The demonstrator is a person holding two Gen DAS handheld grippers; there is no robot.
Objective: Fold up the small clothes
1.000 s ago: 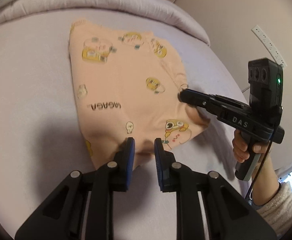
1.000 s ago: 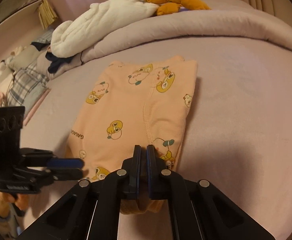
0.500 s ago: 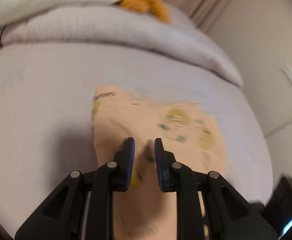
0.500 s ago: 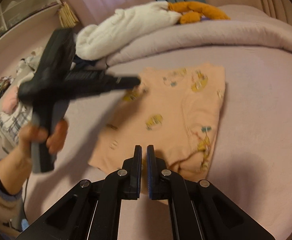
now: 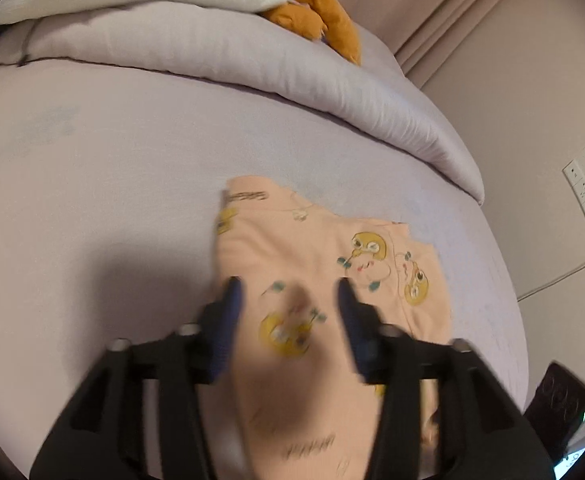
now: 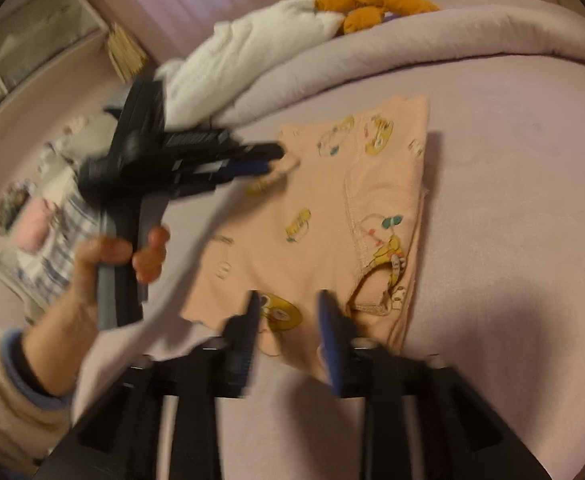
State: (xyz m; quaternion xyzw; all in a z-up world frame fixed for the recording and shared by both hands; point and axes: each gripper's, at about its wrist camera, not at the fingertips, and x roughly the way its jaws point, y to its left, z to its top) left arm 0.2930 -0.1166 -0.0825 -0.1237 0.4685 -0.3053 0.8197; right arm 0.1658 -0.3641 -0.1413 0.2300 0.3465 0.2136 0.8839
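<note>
Both hand-held grippers, clamped on garment edge a second ago, now spread open and empty: left hand-held gripper [image 5: 288, 300], right hand-held gripper [image 6: 288, 312]. Peach printed garment [image 6: 332, 216] lies folded flat on bed [image 6: 512, 200], likely released to set fold.

In my right wrist view the folded garment [image 6: 324, 208] lies on the bed [image 6: 512, 200] at frame centre, my right tool [image 6: 288, 320] just below it, my left tool [image 6: 252, 160] over its upper left corner. The duvet [image 6: 412, 48] runs behind, with a pillow [image 6: 252, 60] and plush toy [image 6: 372, 4] on it.
</note>
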